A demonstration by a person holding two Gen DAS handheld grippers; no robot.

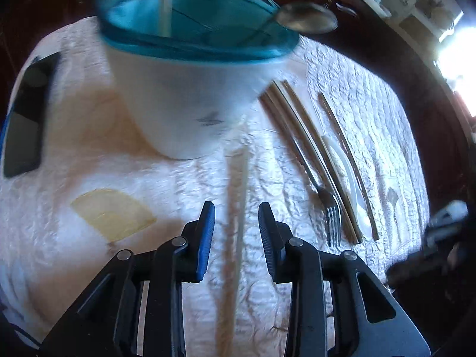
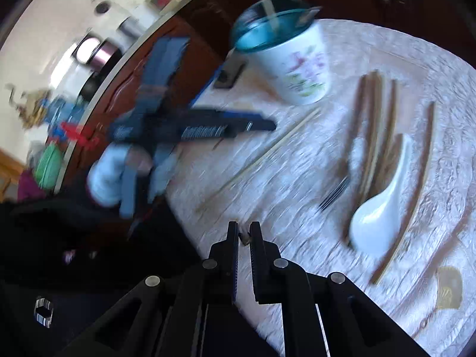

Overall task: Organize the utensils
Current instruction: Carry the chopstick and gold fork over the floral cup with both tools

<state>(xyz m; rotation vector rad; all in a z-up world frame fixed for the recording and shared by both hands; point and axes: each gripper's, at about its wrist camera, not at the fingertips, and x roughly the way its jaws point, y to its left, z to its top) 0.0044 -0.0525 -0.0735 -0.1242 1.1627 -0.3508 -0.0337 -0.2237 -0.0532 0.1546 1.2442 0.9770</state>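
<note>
teal-rimmed floral white cup point(image 2: 297, 59), white spoon point(image 2: 377, 208)

A dark phone point(image 1: 25, 116) lies on the white quilted tablecloth point(image 1: 372, 95) covering a dark wooden table point(image 1: 416, 68).

Left gripper point(image 1: 236, 232): angled steeply downward, jaws parted, nothing pressed between the pads. Right gripper point(image 2: 244, 238): angled downward, jaws nearly closed together. A gloved hand point(image 2: 113, 172) grips the left gripper's handle.

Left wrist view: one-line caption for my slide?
Open left claw straddles a pale chopstick on the white cloth, before the blue-rimmed cup.
</note>
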